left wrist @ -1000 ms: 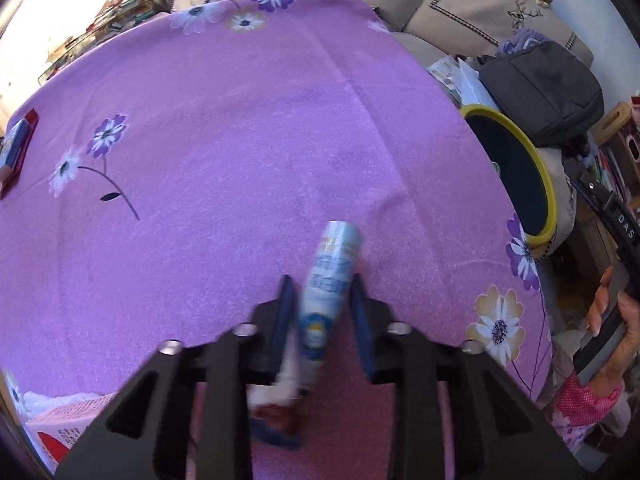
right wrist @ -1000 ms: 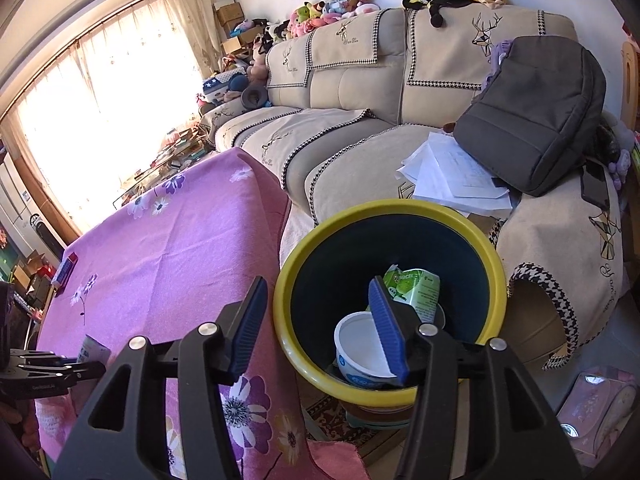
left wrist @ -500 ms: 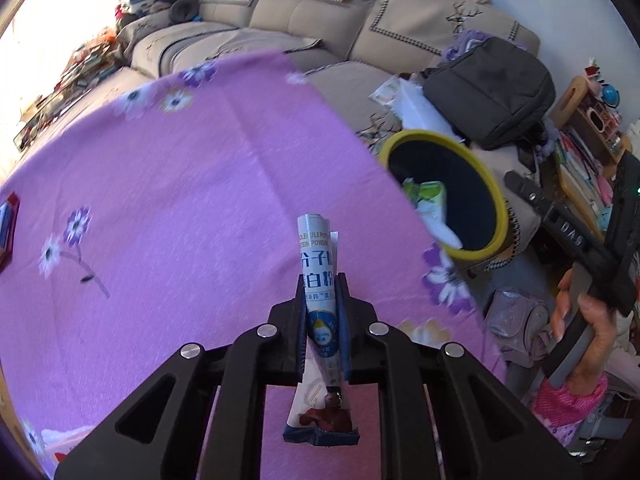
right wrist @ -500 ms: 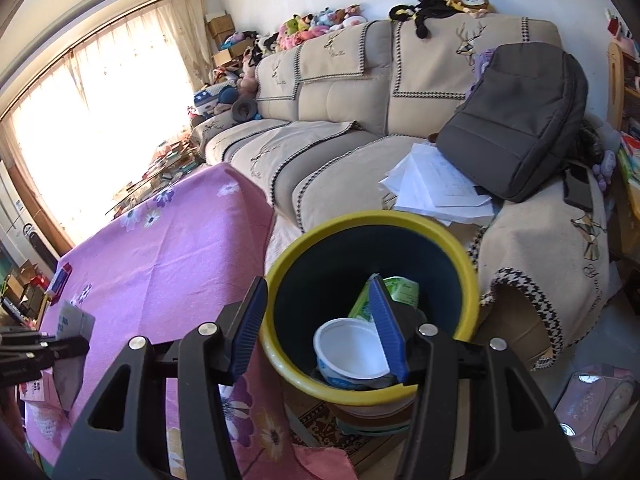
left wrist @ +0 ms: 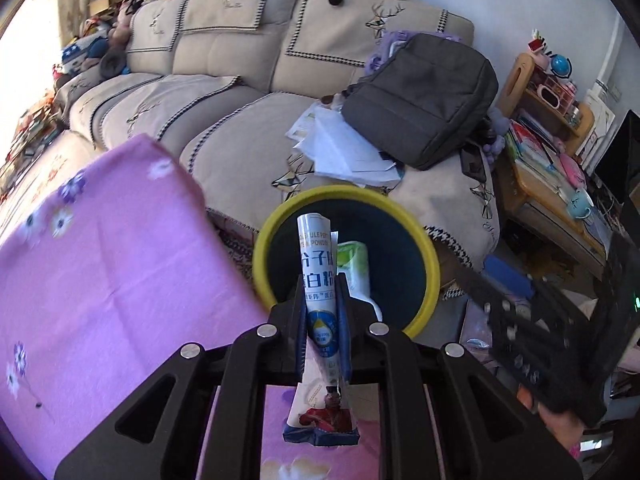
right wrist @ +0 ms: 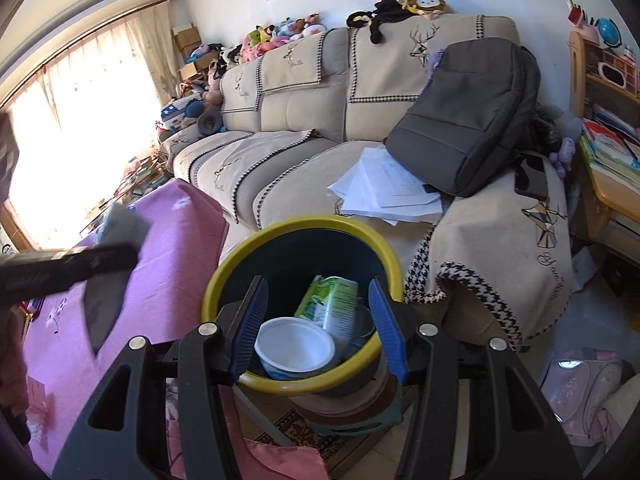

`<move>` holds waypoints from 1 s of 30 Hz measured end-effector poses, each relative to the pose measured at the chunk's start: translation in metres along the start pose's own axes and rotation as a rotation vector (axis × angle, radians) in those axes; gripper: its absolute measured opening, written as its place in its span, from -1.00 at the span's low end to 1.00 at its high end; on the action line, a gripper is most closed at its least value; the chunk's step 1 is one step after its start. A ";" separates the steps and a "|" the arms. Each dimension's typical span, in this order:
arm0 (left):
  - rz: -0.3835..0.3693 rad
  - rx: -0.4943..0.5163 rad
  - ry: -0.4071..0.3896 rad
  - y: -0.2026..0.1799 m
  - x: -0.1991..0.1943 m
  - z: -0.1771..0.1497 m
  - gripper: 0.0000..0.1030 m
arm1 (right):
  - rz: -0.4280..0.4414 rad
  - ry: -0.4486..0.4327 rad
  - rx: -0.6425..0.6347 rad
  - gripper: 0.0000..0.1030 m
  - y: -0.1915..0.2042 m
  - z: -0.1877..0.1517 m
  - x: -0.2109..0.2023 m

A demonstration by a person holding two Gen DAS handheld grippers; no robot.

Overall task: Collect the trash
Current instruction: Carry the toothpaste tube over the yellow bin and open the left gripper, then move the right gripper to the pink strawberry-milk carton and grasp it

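Right wrist view looks straight into the yellow-rimmed bin (right wrist: 394, 266): a white tub (right wrist: 296, 346) and a green carton (right wrist: 332, 304) sit inside, which the left view mostly hides. Right gripper (right wrist: 316, 328) is spread, empty. Left gripper (left wrist: 323, 314) is clamped on a white powder packet (left wrist: 320, 280) just before the bin's rim.

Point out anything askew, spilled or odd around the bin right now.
Nothing is spilled. The green carton leans tilted inside the yellow-rimmed bin, propped against the white tub. Loose papers lie splayed on the sofa under the grey backpack. The left claw pinches a flattened packet.
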State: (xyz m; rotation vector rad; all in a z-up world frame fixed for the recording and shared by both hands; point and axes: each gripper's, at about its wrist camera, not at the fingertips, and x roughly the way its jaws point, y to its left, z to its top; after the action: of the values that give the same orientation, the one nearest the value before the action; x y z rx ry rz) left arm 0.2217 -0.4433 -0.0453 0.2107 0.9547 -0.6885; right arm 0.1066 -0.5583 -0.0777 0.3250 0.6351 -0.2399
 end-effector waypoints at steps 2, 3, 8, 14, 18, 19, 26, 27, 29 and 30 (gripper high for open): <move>-0.003 0.015 0.006 -0.010 0.017 0.014 -0.74 | -0.003 0.002 0.006 -0.02 -0.005 -0.002 0.000; -0.001 0.022 0.010 -0.015 0.026 0.020 -0.73 | -0.005 0.003 0.011 -0.02 -0.007 -0.002 -0.001; 0.011 0.053 0.037 -0.031 0.067 0.041 -0.70 | -0.018 0.008 0.030 -0.02 -0.017 -0.005 -0.002; 0.017 0.043 0.047 -0.034 0.106 0.053 0.28 | -0.029 0.019 0.043 -0.01 -0.022 -0.009 -0.003; 0.002 0.012 0.016 -0.029 0.092 0.047 0.31 | -0.030 0.030 0.039 0.01 -0.021 -0.014 -0.004; -0.002 0.005 -0.004 -0.027 0.079 0.044 0.32 | -0.026 0.035 0.037 0.02 -0.020 -0.015 -0.003; 0.017 -0.037 -0.194 0.005 -0.054 0.000 0.62 | 0.048 0.064 -0.022 0.02 0.011 -0.026 -0.002; 0.024 -0.049 -0.221 0.013 -0.073 -0.009 0.66 | 0.064 0.067 -0.037 0.02 0.020 -0.028 -0.002; 0.068 -0.068 -0.264 0.033 -0.115 -0.031 0.68 | 0.096 0.074 -0.067 0.07 0.039 -0.032 -0.002; 0.089 -0.081 -0.276 0.041 -0.130 -0.041 0.68 | 0.115 0.079 -0.088 0.08 0.050 -0.036 -0.003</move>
State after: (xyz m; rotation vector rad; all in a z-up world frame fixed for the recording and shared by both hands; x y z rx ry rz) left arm 0.1692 -0.3350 0.0304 0.0830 0.7025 -0.5782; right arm 0.1008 -0.4983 -0.0913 0.2861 0.7000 -0.0892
